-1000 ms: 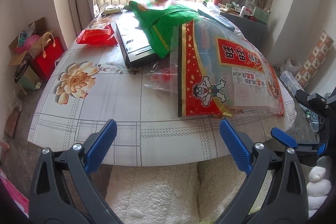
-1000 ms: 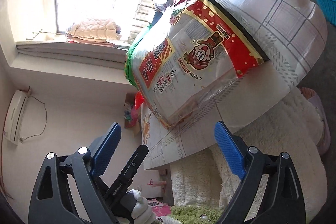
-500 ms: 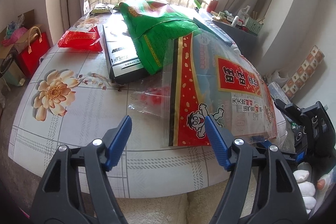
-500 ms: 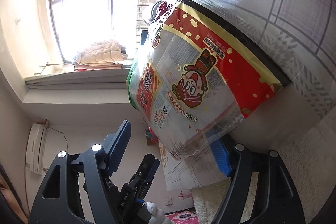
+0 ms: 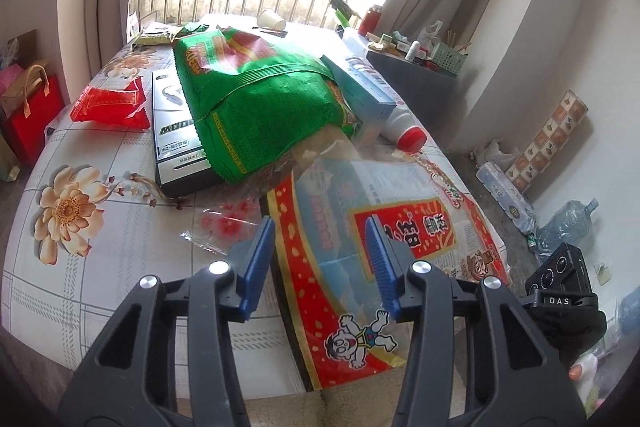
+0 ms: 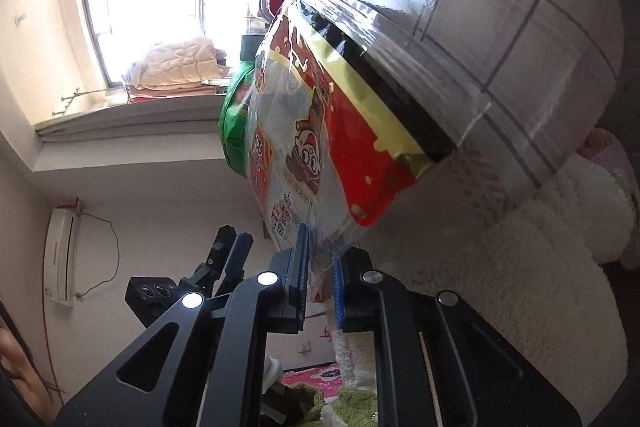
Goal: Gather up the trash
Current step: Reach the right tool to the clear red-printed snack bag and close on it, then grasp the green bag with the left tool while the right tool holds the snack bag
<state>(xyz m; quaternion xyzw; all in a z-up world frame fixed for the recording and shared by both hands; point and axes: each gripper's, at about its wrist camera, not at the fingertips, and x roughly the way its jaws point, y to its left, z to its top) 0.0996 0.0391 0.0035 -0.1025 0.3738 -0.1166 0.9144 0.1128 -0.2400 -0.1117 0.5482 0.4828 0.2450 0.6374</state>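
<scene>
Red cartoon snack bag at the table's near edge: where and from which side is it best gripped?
Probably the thin near edge of the red cartoon snack bag, approached from the table's front. The bag lies flat, and this edge overhangs the table, leaving room under it. The right claw is shut on that edge; the left claw, just closing, hovers above the bag, gripping nothing.

**Right gripper clamped, left gripper half closed**

The right gripper [image 6: 320, 281], black-framed with blue ribbed pads, has just been closing and now pinches the clear edge of the red, cartoon-printed plastic snack bag [image 6: 332, 147]. Its jaws stand almost together.

The left gripper [image 5: 318, 263], of the same build, points down over the same bag [image 5: 360, 227]. Its jaws have just been closing; they stand half apart, and its pads [image 5: 256, 263] press on nothing.
</scene>
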